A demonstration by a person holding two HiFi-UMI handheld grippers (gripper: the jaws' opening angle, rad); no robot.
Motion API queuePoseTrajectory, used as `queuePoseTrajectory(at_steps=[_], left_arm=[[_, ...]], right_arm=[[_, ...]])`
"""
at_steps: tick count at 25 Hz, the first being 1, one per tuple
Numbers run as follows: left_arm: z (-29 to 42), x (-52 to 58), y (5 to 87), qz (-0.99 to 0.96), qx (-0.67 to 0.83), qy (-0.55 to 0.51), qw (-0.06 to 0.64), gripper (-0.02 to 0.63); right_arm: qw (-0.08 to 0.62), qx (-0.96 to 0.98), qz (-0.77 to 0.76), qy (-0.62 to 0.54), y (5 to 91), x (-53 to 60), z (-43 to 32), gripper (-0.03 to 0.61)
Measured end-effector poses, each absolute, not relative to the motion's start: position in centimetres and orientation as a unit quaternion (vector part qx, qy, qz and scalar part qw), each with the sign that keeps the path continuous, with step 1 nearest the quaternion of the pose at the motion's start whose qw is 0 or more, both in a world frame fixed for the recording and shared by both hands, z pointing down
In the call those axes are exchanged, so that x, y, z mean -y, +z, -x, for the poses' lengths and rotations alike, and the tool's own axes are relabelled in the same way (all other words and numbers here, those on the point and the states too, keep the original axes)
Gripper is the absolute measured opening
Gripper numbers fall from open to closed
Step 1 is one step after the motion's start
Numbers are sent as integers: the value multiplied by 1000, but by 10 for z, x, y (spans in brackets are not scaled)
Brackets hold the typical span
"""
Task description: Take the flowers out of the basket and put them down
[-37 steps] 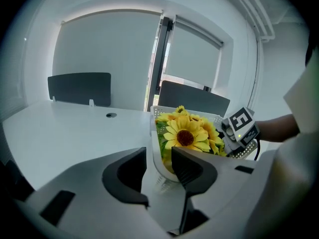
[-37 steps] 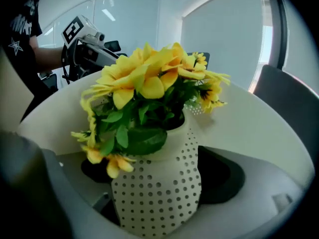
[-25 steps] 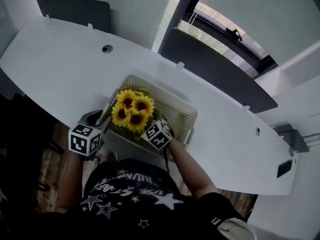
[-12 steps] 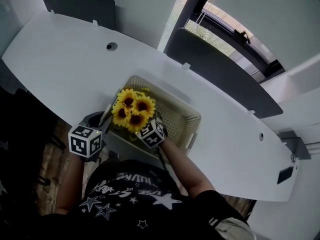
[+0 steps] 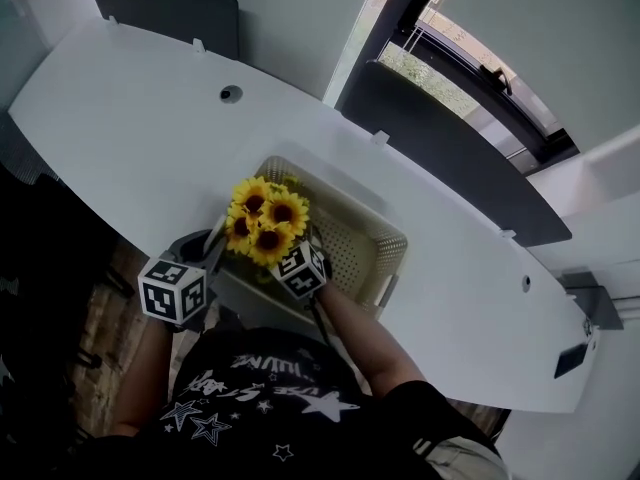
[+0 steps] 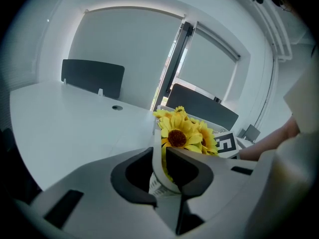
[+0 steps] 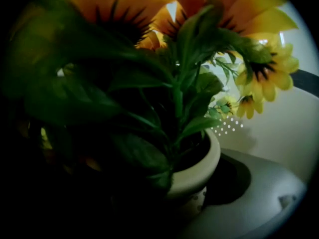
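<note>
Head view and both gripper views. A long, curved white table (image 5: 130, 128) fills the scene; two dark divider screens (image 5: 450, 153) stand along its far edge, and a person in a dark star-printed shirt (image 5: 270, 398) stands at the near edge. A cream perforated basket (image 5: 365, 243) sits on the table just in front of the person. The flowers (image 5: 262, 218), a cluster of yellow sunflowers with dark centres and green leaves, occupy the basket's left end, their heads rising above its rim. The left gripper (image 5: 218, 240) reaches in from the left side of the blooms and the right gripper (image 5: 300, 253) from the near side, each carrying a cube with square markers (image 5: 172, 290). The flowers stand in a small cream pot (image 6: 158, 183) with a rounded lip. In the left gripper view, the left gripper (image 6: 159, 151) has just been closing, and its jaws are now clamped on the pot's wall, one jaw outside the wall and one inside it. In the right gripper view the pot (image 7: 199, 171) lies just beside the one pale jaw that shows at lower right; the other jaw is lost in shadow under the leaves, so a grip there cannot be confirmed. Whether the pot rests on the basket floor is hidden. A small round cable hole (image 5: 231, 94) marks the tabletop, well apart from the basket.
</note>
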State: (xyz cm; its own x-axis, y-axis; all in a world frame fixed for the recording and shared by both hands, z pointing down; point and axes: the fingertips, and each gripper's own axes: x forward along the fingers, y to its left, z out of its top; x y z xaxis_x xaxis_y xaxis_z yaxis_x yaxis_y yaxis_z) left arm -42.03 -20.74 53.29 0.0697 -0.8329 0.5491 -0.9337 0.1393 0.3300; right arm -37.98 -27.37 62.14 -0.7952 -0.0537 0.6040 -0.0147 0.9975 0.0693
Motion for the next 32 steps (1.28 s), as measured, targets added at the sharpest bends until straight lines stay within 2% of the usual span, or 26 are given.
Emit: queuePoseTrajectory(at_steps=[11,17,25,32], left_arm=[[423,205,533,-647,685,64,327,79],[422,207,530,-665,674,68,315,80],[420,213,527,-694,648,111,294,94],[429,219,518,-712,639,137,257,95]], right_arm=[[326,944,-48,-5,608,290,368,535],[287,951,-111,15,577,309,351,535],[278,945,-165,47,542,326,338,535],[266,941,-207,32,523,328,331,535]])
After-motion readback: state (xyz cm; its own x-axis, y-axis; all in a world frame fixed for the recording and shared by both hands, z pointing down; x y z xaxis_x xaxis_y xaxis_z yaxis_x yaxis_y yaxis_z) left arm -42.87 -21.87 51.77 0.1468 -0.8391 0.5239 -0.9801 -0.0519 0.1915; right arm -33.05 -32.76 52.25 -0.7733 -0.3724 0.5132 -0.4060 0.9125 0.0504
